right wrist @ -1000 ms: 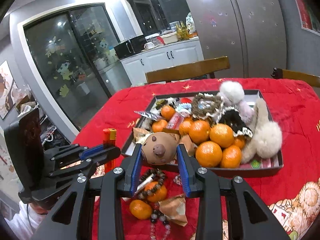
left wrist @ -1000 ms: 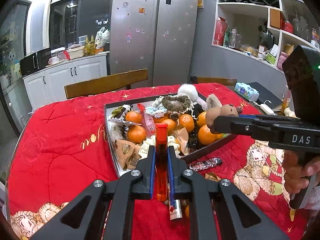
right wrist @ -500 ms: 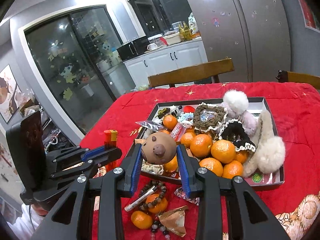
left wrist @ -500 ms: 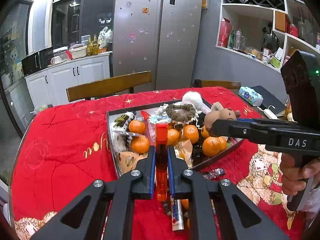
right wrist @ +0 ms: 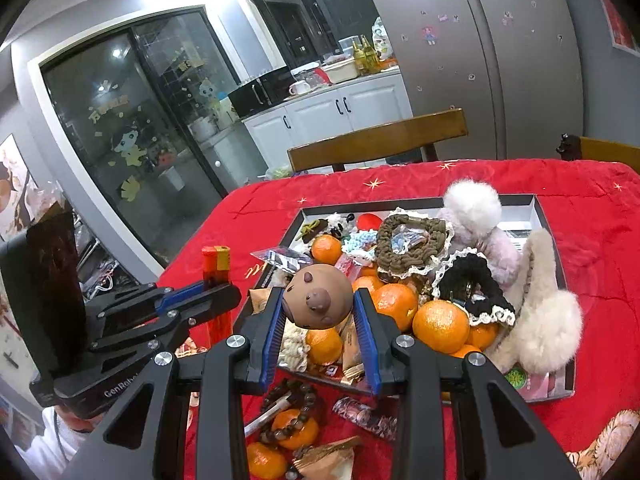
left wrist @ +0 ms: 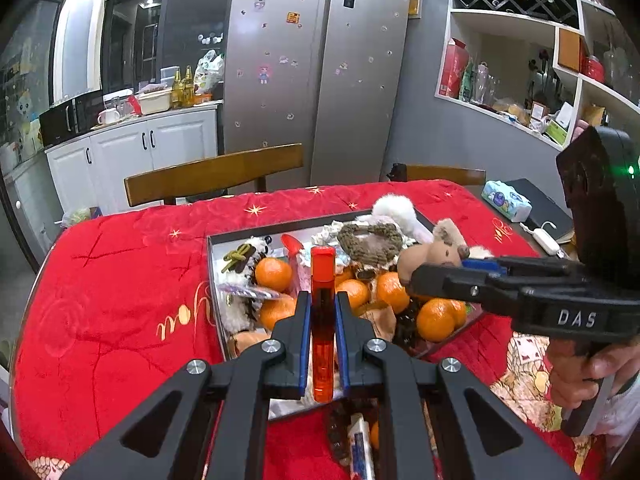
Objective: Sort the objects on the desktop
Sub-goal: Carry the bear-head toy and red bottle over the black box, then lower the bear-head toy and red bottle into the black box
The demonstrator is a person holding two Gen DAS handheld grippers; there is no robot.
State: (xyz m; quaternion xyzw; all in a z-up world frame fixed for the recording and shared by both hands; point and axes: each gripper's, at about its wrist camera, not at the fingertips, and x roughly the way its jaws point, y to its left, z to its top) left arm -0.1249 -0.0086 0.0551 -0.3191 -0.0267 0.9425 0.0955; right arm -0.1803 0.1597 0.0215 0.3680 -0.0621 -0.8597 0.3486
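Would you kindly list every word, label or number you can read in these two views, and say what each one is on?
"DAS": white letters on the right gripper body, seen from the left wrist.
"GenRobot", partly cut off: on the left gripper body, seen from the right wrist.
"you": gold script on the red tablecloth.
Yellow characters on the glass door, fridge stickers and snack wrappers: too small or blurred.

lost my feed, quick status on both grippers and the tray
Left gripper shut on orange lighter. Right gripper shut on brown plush head. Tray heaped full.
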